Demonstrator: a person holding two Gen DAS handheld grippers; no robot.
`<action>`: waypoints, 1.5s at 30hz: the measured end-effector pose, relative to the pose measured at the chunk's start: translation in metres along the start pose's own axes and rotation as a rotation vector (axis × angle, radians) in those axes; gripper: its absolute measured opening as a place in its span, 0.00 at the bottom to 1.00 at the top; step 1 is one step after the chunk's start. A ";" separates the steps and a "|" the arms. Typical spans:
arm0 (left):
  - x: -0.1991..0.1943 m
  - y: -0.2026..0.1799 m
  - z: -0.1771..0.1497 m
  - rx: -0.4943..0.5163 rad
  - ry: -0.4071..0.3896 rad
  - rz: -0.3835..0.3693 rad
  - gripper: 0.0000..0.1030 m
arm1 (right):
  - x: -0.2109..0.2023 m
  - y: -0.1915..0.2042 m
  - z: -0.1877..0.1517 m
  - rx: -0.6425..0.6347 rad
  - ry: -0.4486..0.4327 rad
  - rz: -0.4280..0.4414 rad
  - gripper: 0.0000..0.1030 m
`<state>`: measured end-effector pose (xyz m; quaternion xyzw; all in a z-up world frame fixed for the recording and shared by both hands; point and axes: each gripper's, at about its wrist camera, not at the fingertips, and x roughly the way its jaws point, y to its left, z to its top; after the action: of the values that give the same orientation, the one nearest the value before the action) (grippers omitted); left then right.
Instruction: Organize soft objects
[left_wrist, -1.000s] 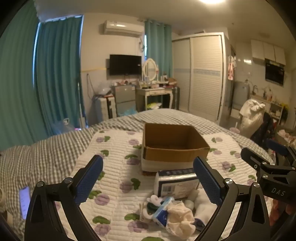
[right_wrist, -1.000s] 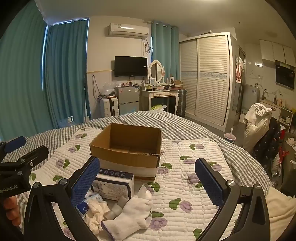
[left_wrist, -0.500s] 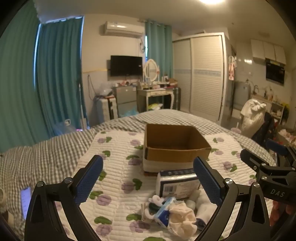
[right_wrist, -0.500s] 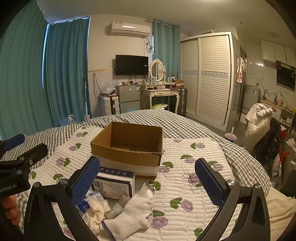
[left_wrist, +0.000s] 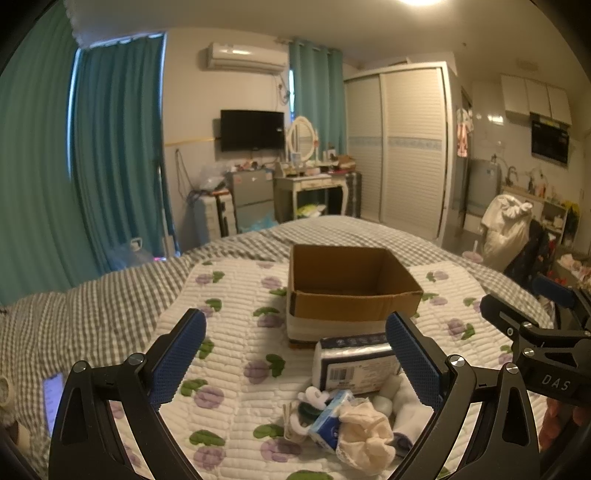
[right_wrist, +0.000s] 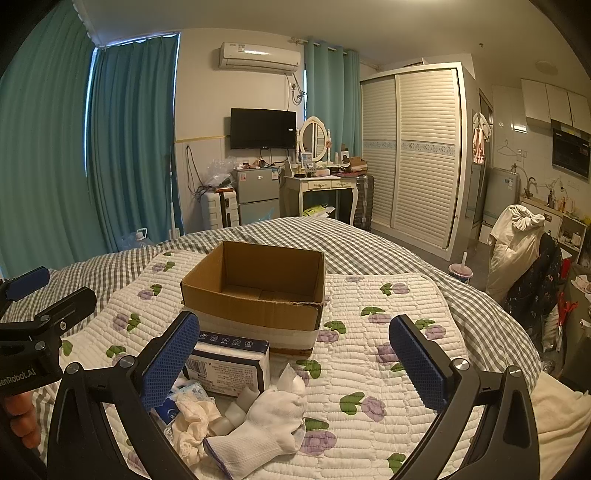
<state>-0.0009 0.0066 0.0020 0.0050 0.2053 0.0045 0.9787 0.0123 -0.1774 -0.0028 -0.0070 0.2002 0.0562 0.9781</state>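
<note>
An open, empty cardboard box (left_wrist: 351, 295) (right_wrist: 258, 291) stands on the quilted bed cover. In front of it lies a wrapped tissue pack (left_wrist: 354, 363) (right_wrist: 229, 363). Nearer lie a white sock (right_wrist: 269, 424) (left_wrist: 402, 398), a crumpled cream cloth (left_wrist: 364, 435) (right_wrist: 192, 421) and a small blue tissue packet (left_wrist: 328, 417). My left gripper (left_wrist: 295, 365) is open and empty, held above the pile. My right gripper (right_wrist: 295, 365) is open and empty, just right of the pile. Each gripper shows at the edge of the other's view.
The flowered quilt (right_wrist: 369, 369) lies on a grey checked bedspread (left_wrist: 92, 306). A phone (left_wrist: 51, 398) lies on the bed at the left. Teal curtains, a dresser, a wardrobe and a chair with clothes (right_wrist: 517, 243) stand beyond the bed.
Both views have shifted slightly; the box and pile sit a little higher in frame. Both grippers stay open and nothing on the bed has moved.
</note>
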 end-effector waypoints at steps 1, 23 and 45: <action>0.000 0.000 0.000 0.000 0.000 0.000 0.97 | 0.000 0.000 0.000 0.000 0.001 0.000 1.00; 0.000 -0.002 -0.001 0.009 -0.003 0.005 0.97 | 0.001 0.000 -0.001 -0.002 0.004 0.000 1.00; 0.001 -0.003 -0.001 0.011 -0.002 0.006 0.97 | 0.001 0.001 -0.001 -0.003 0.007 0.002 1.00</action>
<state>-0.0002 0.0036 0.0005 0.0109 0.2043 0.0064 0.9788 0.0132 -0.1766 -0.0043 -0.0087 0.2035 0.0573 0.9774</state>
